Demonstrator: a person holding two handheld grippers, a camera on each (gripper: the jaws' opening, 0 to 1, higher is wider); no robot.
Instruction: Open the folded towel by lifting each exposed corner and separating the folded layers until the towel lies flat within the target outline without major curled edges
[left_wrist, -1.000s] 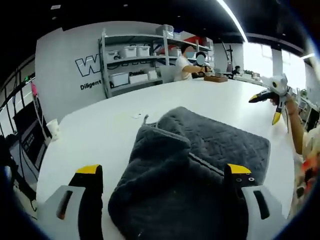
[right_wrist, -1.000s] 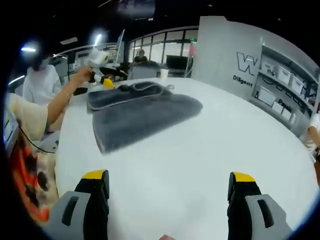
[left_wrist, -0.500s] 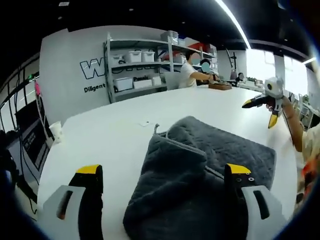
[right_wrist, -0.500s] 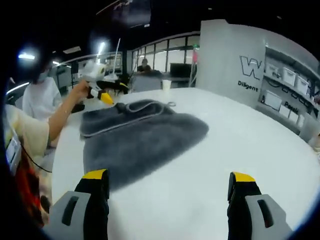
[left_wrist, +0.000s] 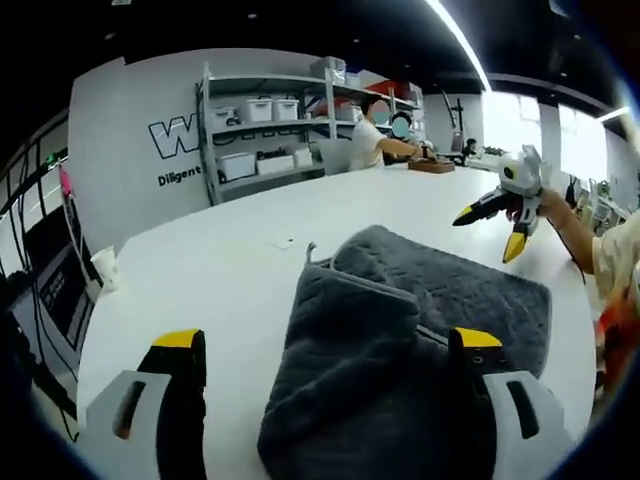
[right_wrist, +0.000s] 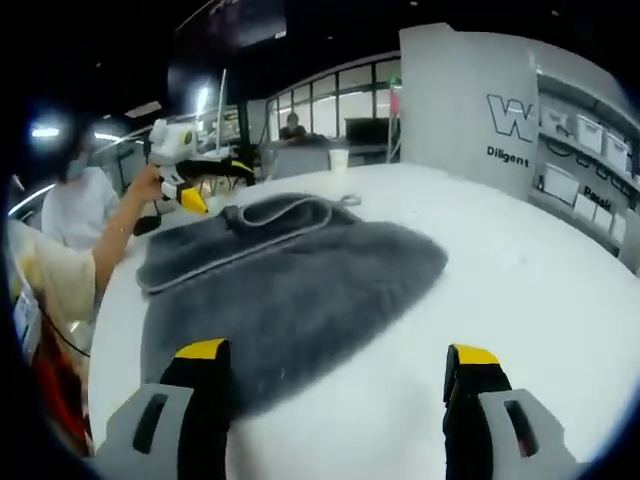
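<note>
Spanning most of both views, the white tabletop (left_wrist: 220, 270) carries the grey towel (left_wrist: 400, 340). In the left gripper view the towel lies from the centre toward 5 o'clock, folded, with an upper layer overlapping a lower one and a small loop at its far corner at 12 o'clock of the cloth. In the right gripper view the towel (right_wrist: 290, 290) extends from the centre toward 9 o'clock, with a piped edge running across its far part.

At 11 o'clock in the left gripper view, a shelf (left_wrist: 270, 130) holding white bins stands against a wall with lettering. A seated person (left_wrist: 370, 130) is at 1 o'clock, beyond the tabletop.

The left gripper (left_wrist: 325, 345) is spread wide, holding nothing; its right jaw overlaps the towel, and whether it touches the cloth cannot be determined. The right gripper (right_wrist: 340, 358) is likewise spread wide and empty, its left jaw overlapping the near towel edge. In the left gripper view the right gripper (left_wrist: 492, 228) hangs above the tabletop at 2 o'clock, past the towel. A paper cup (right_wrist: 338, 158) stands at 12 o'clock.
</note>
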